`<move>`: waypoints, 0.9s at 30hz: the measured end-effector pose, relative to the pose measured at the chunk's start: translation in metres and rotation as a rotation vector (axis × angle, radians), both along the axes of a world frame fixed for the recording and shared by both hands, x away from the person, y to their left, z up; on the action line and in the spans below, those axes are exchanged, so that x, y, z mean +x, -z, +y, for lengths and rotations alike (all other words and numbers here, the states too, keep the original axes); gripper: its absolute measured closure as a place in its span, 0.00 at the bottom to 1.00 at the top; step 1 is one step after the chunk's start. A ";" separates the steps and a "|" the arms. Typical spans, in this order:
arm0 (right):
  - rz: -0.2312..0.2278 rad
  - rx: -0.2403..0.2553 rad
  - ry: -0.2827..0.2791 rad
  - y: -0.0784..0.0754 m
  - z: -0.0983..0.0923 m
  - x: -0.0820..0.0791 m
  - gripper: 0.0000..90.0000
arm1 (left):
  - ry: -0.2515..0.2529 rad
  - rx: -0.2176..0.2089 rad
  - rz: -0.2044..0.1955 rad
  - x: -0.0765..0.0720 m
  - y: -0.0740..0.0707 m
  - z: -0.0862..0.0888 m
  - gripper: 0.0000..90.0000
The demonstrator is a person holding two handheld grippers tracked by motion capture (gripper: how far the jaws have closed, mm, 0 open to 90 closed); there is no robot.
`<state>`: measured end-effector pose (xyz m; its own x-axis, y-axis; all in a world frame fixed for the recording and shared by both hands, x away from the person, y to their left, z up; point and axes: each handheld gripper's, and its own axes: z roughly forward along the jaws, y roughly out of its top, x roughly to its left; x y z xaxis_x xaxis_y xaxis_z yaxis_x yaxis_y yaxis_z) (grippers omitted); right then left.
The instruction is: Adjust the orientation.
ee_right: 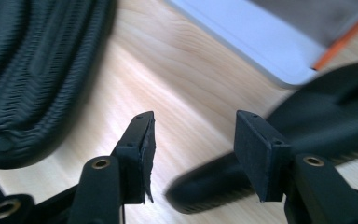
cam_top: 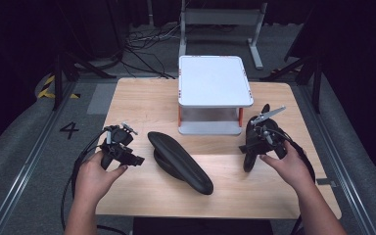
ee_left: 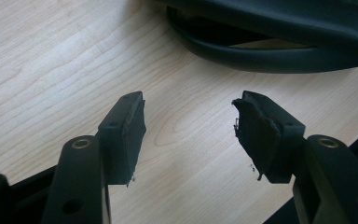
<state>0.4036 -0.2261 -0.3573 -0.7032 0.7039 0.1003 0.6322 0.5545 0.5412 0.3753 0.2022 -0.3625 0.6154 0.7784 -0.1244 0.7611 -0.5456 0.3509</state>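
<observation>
Left gripper [ee_left: 189,135] gapes empty beside a black sandal [cam_top: 178,161] — right gripper [ee_right: 193,156] half-open over its blurred mate [ee_right: 279,140].

High view looks down, gripper views close, perhaps sharing black slipper [cam_top: 178,161]

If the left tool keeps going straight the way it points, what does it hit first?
Probably the black sandal: it lies just ahead of the open left tool, beyond bare table. Nothing sits between the jaws; depth is uncertain.
</observation>
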 end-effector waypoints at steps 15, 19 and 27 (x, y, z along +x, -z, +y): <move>0.022 -0.041 -0.122 0.009 0.049 -0.023 0.52 | 0.084 0.009 0.032 0.006 0.015 -0.027 0.51; 0.019 -0.061 -0.181 0.012 0.070 -0.035 0.49 | 0.051 0.000 0.027 0.006 0.013 -0.020 0.51; 0.032 -0.075 -0.269 0.016 0.103 -0.054 0.44 | 0.001 -0.021 0.006 0.004 0.008 -0.002 0.50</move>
